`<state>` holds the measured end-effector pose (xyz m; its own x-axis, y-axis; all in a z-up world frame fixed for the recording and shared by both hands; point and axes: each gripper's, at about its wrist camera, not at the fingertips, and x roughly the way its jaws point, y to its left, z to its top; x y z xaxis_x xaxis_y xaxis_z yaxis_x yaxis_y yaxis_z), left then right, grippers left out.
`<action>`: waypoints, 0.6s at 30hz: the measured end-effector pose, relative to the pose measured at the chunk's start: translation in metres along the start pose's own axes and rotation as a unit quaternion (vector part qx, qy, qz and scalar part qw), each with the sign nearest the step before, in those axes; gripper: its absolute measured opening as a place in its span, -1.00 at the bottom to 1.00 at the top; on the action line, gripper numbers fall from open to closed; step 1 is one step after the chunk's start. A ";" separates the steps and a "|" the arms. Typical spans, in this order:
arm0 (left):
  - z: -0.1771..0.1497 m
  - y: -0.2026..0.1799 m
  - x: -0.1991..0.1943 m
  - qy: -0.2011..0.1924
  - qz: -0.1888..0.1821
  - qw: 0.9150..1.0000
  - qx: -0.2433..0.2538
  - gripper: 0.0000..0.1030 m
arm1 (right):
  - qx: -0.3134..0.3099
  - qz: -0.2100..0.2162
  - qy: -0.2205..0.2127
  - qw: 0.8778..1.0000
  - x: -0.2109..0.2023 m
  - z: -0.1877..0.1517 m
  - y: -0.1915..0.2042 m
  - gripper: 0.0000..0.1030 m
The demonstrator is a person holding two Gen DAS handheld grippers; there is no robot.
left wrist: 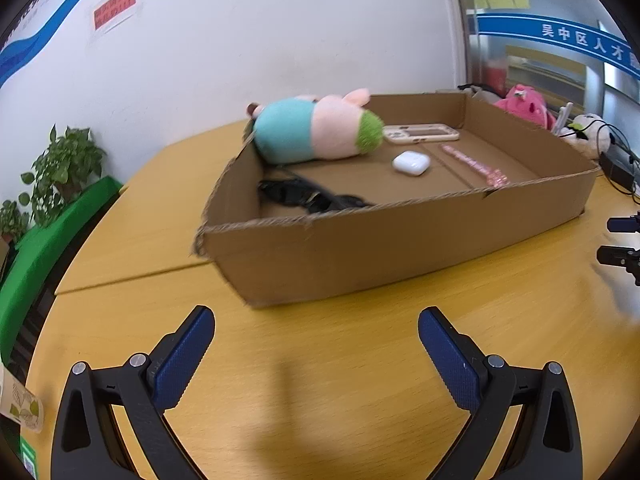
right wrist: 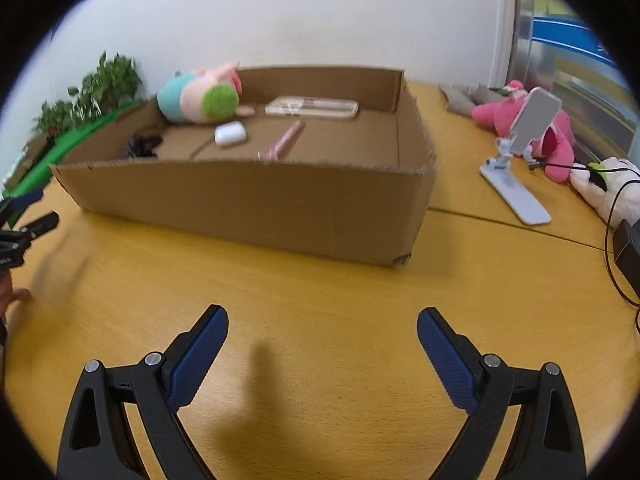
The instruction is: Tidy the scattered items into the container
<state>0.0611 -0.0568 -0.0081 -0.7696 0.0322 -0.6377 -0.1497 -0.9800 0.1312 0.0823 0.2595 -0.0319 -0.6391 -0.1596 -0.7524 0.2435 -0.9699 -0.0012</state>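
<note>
Cardboard box (left wrist: 400, 248), open-topped and shallow, sits on the yellow wood-grain counter (left wrist: 340, 380) ahead of both tongs; its near wall faces the cameras.

Contents, all on the box floor:
- plush toy (left wrist: 316, 130), teal, pink and green, lying on its side in the far left corner, partly resting on the left wall;
- white earbud case (left wrist: 411, 162), near the middle, apart from the plush;
- clear phone case (left wrist: 422, 133), flat against the far wall;
- pink pen-like item (left wrist: 474, 165), lying diagonally just right of the earbud case;
- black bundle (left wrist: 308, 196), looks like a cable or strap, behind the near wall on the left; exact kind cannot be told.

Left tongs (left wrist: 316, 332): spread wide, nothing between the blue pads, hovering over bare counter in front of the box's near left corner. Right tongs (right wrist: 322, 330): likewise released and empty, above the counter before the near wall. Each appears at the edge of the other's view.

Outside the box, to its right on the counter: white phone stand (right wrist: 516, 184), pink plush (right wrist: 504, 114) behind it, white plush (right wrist: 608, 188) with black cables over it. Potted plants (right wrist: 100, 84) stand beyond the left end against the white wall. Both views slightly blurred.
</note>
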 end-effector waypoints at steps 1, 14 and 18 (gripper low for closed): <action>-0.003 0.005 0.003 0.005 0.000 1.000 -0.005 1.00 | -0.001 0.007 0.008 1.000 0.003 -0.002 0.000 0.86; -0.010 0.009 0.047 0.114 -0.100 0.988 0.001 1.00 | -0.036 0.025 0.045 0.998 0.017 -0.008 0.005 1.00; -0.010 0.007 0.046 0.114 -0.100 0.988 0.001 1.00 | -0.036 0.025 0.048 0.998 0.018 -0.005 0.005 1.00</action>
<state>0.0305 -0.0639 -0.0437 -0.5641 0.1798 -0.8059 -0.2860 -0.9581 -0.0136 0.0761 0.2532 -0.0486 -0.5529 -0.1859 -0.8122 0.3275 -0.9448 -0.0067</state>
